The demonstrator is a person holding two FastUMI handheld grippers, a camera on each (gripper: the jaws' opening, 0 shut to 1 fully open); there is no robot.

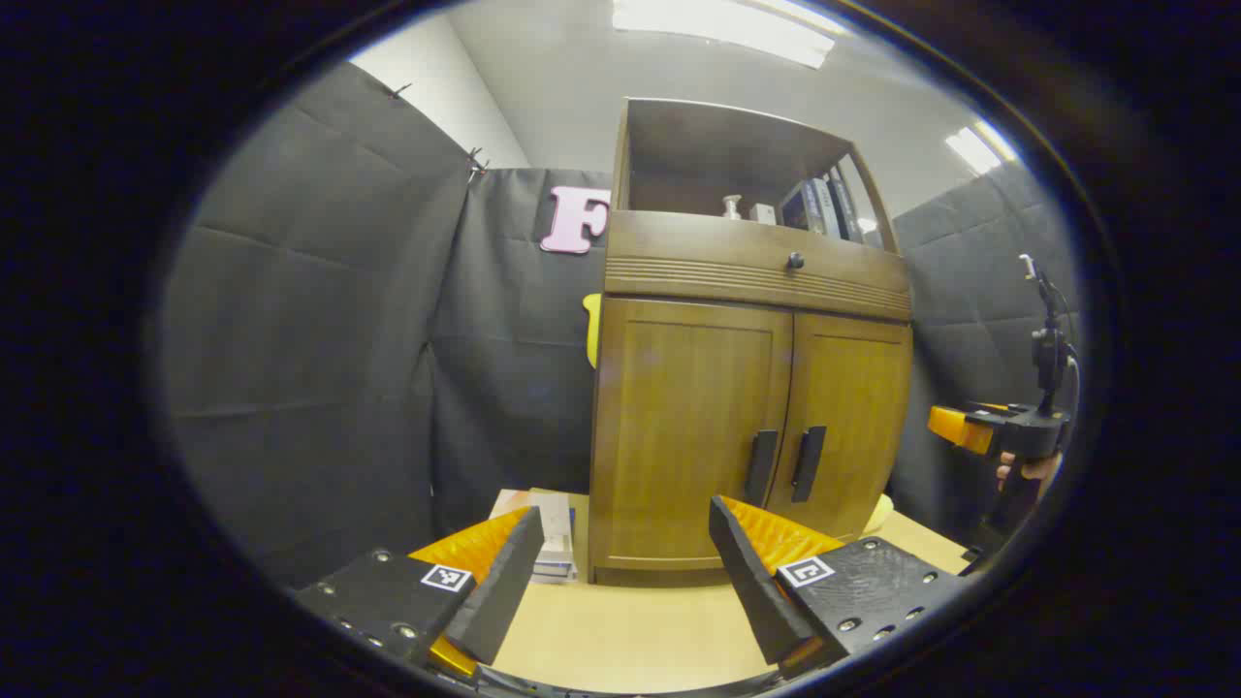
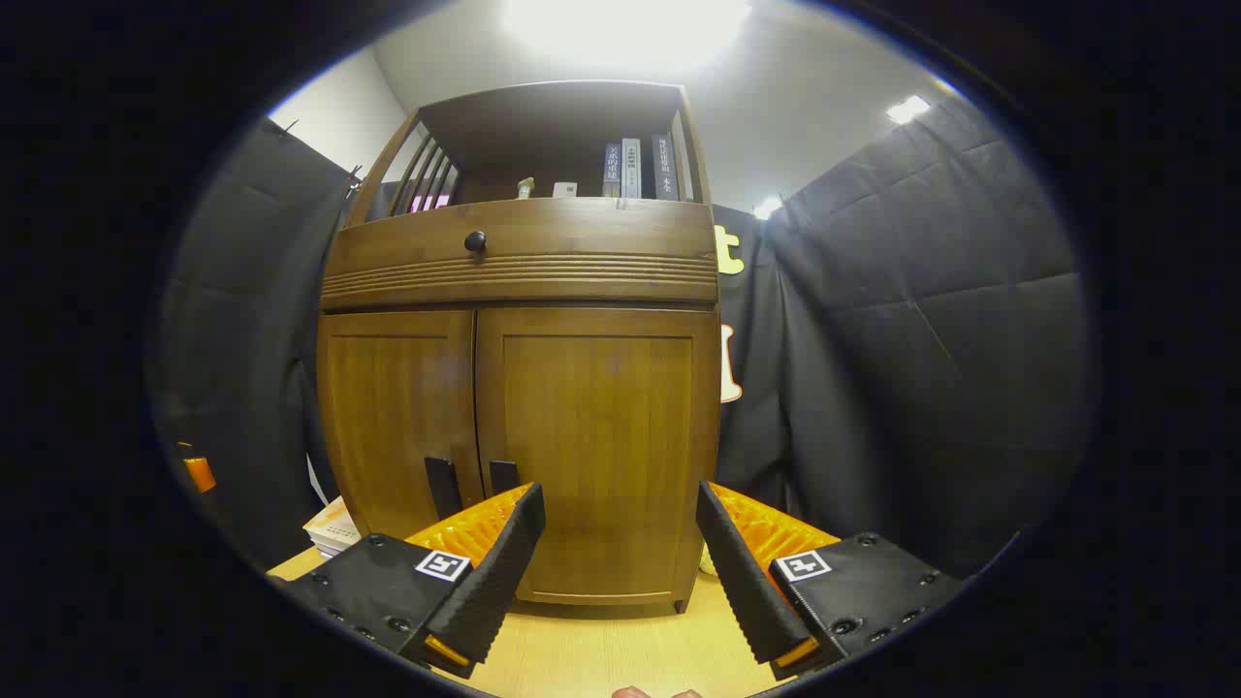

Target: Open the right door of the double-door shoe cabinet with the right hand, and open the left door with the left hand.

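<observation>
Hovering over the desk [image 2: 601, 659], the right hand-held gripper [image 2: 620, 562] and left hand-held gripper [image 1: 620, 572] both sit spread wide, pinching nothing. Just beyond, the shoe cabinet [image 2: 524, 407] stands with right door [image 2: 596, 446] and left door [image 1: 684, 427] shut, books [image 2: 635, 167] up top.

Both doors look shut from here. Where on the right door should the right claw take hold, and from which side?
Grip the right door by its dark vertical handle, at that door's inner edge beside the left door's handle. Come straight from the front, the open right claw straddling the bar sideways. It is upright and narrow, so the fingers should close across its width.
</observation>
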